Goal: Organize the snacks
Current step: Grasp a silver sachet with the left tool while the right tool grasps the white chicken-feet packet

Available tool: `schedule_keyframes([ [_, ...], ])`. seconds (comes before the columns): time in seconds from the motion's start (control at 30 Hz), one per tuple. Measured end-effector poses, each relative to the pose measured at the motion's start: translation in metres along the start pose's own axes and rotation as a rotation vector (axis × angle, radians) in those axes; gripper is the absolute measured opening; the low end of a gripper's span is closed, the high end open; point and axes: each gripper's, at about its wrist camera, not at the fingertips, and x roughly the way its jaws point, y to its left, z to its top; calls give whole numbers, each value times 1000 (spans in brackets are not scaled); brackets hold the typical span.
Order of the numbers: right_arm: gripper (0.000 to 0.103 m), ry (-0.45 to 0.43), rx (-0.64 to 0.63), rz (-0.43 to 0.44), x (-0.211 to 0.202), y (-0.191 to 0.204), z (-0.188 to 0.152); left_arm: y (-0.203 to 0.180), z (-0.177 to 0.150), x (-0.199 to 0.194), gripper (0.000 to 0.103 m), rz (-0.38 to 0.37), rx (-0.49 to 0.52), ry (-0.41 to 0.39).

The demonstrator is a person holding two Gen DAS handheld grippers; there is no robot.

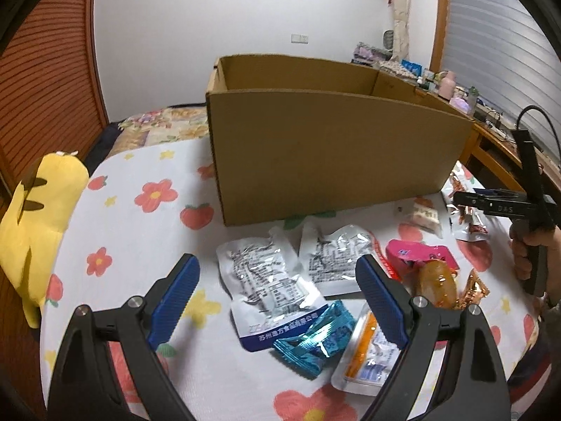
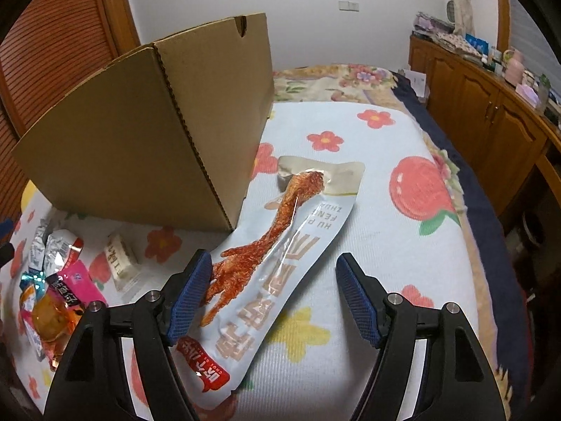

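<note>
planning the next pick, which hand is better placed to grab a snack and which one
Right. The right tool already has the long chicken-foot packet lying between its open fingers, beside the cardboard box. The left tool is open above the silver pouch, with several overlapping packets below.

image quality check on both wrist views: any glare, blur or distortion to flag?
Left wrist view: strong fisheye bend on the cardboard box rim, black vignette in the corners, glare on the silver foil packets, slight blur on the yellow plush toy. Right wrist view: same warp and vignette, a glare streak along the chicken-foot snack pack, print on it still legible; lighting soft, no hard shadows.
</note>
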Motion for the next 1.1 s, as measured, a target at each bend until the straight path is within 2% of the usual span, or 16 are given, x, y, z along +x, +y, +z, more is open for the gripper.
schedule_keyframes([
  [0.17, 75, 2, 2, 1, 0, -1, 0, 5, 3, 9, 89, -3, -30, 35],
  [0.43, 75, 2, 0, -2, 1, -1, 0, 19, 8, 26, 68, -14, -110, 113],
  [0.7, 76, 5, -15, -12, 3, 3, 0, 19, 6, 42, 62, 7, -124, 180],
  [1.0, 76, 5, -12, -10, 4, 4, 0, 15, 5, 46, 62, 25, -88, 172],
  [1.1, 76, 5, -13, -10, 4, 4, 0, 14, 4, 46, 56, 42, -69, 163],
])
